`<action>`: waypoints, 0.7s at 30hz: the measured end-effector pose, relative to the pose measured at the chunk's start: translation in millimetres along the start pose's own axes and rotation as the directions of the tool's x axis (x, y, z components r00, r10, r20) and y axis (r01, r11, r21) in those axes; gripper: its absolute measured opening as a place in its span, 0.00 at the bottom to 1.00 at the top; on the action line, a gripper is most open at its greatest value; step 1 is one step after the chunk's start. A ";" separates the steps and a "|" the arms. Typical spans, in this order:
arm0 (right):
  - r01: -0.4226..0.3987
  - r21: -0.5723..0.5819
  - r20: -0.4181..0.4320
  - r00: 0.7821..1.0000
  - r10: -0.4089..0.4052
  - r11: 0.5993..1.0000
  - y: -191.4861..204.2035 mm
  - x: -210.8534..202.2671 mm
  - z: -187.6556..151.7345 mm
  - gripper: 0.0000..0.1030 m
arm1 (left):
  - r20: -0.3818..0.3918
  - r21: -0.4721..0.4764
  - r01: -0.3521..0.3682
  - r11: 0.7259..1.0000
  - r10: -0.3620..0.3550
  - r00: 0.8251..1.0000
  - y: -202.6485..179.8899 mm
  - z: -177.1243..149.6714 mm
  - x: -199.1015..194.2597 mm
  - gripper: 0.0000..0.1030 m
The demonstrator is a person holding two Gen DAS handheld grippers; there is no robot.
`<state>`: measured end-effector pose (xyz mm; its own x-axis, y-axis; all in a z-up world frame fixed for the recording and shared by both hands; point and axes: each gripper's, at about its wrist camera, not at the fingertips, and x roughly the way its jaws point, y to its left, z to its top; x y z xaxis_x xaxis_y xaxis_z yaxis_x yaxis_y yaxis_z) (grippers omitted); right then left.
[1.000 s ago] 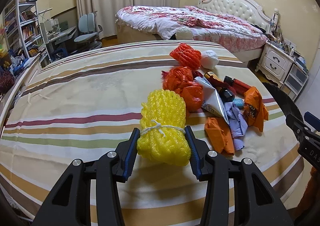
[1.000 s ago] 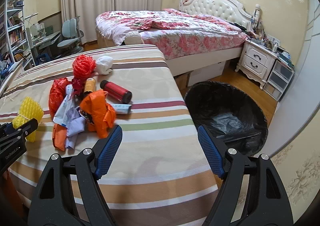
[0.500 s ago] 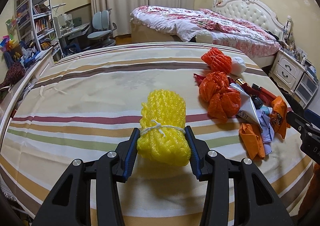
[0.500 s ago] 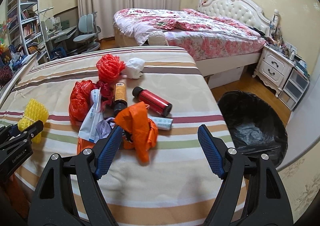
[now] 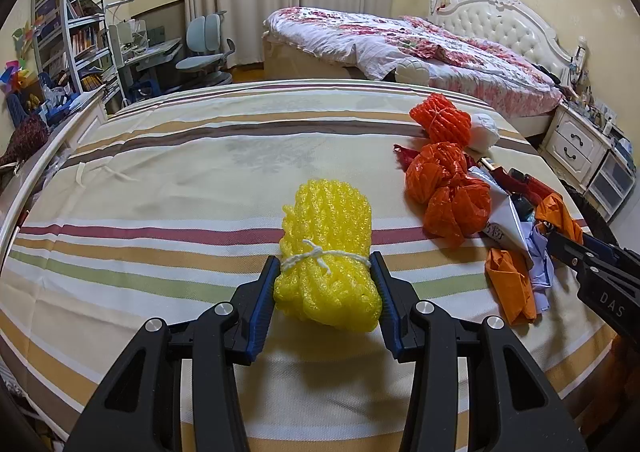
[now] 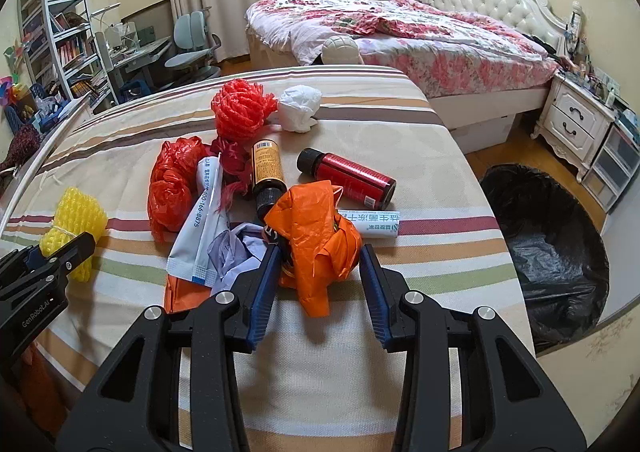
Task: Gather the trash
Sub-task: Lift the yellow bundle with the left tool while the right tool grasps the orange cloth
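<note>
**Left wrist view: yellow foam bundle clamped, right tongs closing around orange bag**

Left wrist view, lower centre of the frame: the left tongs [image 5: 326, 286] are clamped on a yellow foam net bundle [image 5: 328, 248] tied with white string. Both blue pads press its sides, and its far end rests on the striped surface [image 5: 180, 188].

In the right wrist view, the right tongs [image 6: 318, 276] sit at lower centre, partly apart. A crumpled orange plastic bag [image 6: 316, 236] lies between the pads. Whether the pads touch it cannot be told.

Half a second ago the right tongs were spread much wider, with the orange bag ahead of the left pad; now they have narrowed and bracket the bag. The left tongs keep the same grip on the yellow bundle.

Around the orange bag, in the middle of the right wrist frame, lies a pile of trash: a white sachet [image 6: 200, 228], lilac crumpled paper [image 6: 236, 252], an amber bottle [image 6: 266, 168], a red bottle [image 6: 348, 176] and a white printed tube [image 6: 372, 226] just behind the bag. Further up are a red plastic bag [image 6: 172, 184], a red foam net [image 6: 240, 112] and a white wad [image 6: 300, 108]. At right of the frame, beside the surface, a bin with a black liner [image 6: 548, 248] stands on the floor.
</note>
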<state>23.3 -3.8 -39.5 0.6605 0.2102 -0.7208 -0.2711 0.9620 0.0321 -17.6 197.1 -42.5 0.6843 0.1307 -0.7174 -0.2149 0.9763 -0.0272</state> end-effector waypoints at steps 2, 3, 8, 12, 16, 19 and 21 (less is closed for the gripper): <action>-0.001 -0.001 0.007 1.000 0.001 1.000 0.8 -2.8 -0.6 0.38 | 0.003 0.002 -0.002 1.000 0.002 1.000 -1.4 0.4 -0.2 0.44; -0.001 -0.001 0.011 1.000 0.001 1.000 0.5 -4.8 -1.2 0.38 | 0.004 0.002 -0.002 1.000 0.002 1.000 -1.5 0.9 -0.3 0.44; 0.004 -0.003 0.039 0.999 -0.004 1.000 0.2 -16.8 -1.6 0.38 | 0.015 -0.001 0.000 1.000 0.000 1.000 -3.1 3.2 -4.5 0.44; 0.014 0.018 0.064 0.998 -0.015 1.000 -7.3 -28.2 -0.7 0.38 | 0.035 0.004 0.006 1.000 -0.006 0.999 -8.0 7.4 -11.3 0.44; 0.034 0.046 0.082 0.996 -0.037 0.998 -21.4 -36.0 0.6 0.38 | 0.057 0.019 0.024 1.000 -0.025 0.998 -19.2 12.5 -18.3 0.44; 0.059 0.065 0.092 0.994 -0.065 0.996 -33.0 -41.1 0.6 0.38 | 0.070 0.033 0.044 0.999 -0.046 0.996 -32.0 16.5 -22.8 0.44; 0.075 0.082 0.098 0.992 -0.083 0.994 -42.7 -45.4 0.4 0.38 | 0.078 0.046 0.059 0.997 -0.063 0.995 -42.0 19.5 -25.2 0.44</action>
<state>5.1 -54.4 -7.8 0.7464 0.1458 -0.6494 -0.1625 0.9861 0.0347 -12.2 156.2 -9.7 0.7489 0.0822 -0.6575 -0.1417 0.9892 -0.0377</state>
